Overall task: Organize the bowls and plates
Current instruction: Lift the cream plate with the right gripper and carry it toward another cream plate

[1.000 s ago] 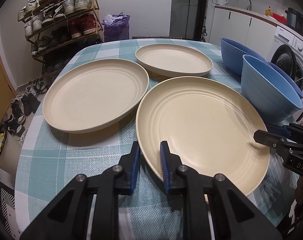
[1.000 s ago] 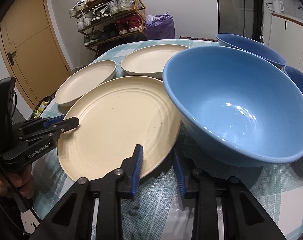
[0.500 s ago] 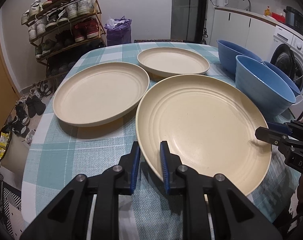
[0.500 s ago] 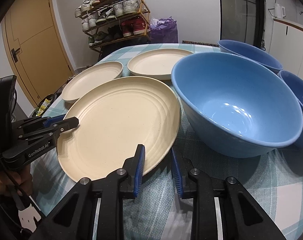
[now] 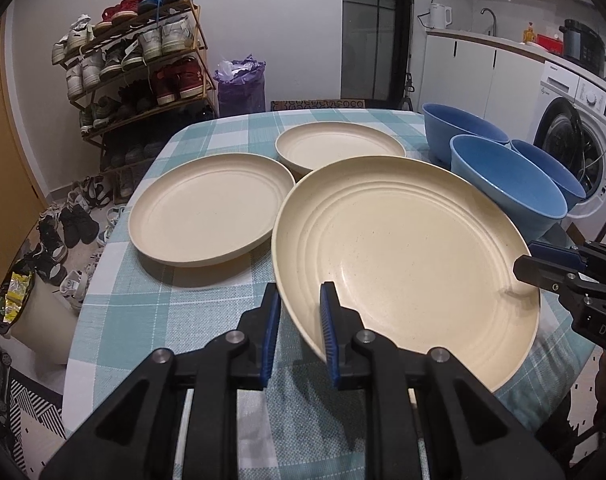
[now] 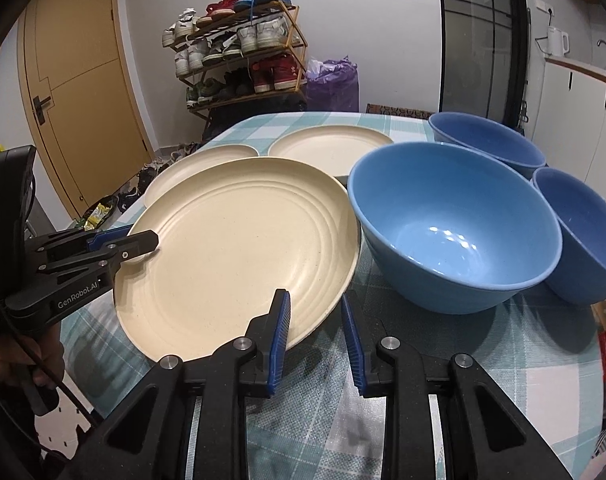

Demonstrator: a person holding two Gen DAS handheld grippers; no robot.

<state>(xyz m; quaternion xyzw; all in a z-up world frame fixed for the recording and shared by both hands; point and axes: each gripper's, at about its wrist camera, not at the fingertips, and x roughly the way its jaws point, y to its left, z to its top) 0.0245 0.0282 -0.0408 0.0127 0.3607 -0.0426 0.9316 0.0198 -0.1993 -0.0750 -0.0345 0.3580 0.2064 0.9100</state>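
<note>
Since a second ago we have lifted the big cream plate [image 5: 403,256] off the tabletop's [image 5: 207,320] near edge, left gripper [image 5: 301,334] and right gripper [image 6: 315,338] jaws clamped on opposite rims; keep both level toward the neighbouring plate [image 5: 211,206].

Table [image 5: 207,312] covered with a teal-and-white checked cloth. Tiered shoe rack [image 5: 143,68] at 11 o'clock in the left wrist view, loaded with sneakers; loose shoes [image 5: 69,224] on the floor at 9 o'clock. Purple bag [image 5: 241,88] beside the rack, against the wall. White kettle [image 5: 440,16] on the counter at 1 o'clock. Washing machine [image 5: 583,140] at 3 o'clock. Wooden door [image 6: 83,68] at 10 o'clock in the right wrist view.
</note>
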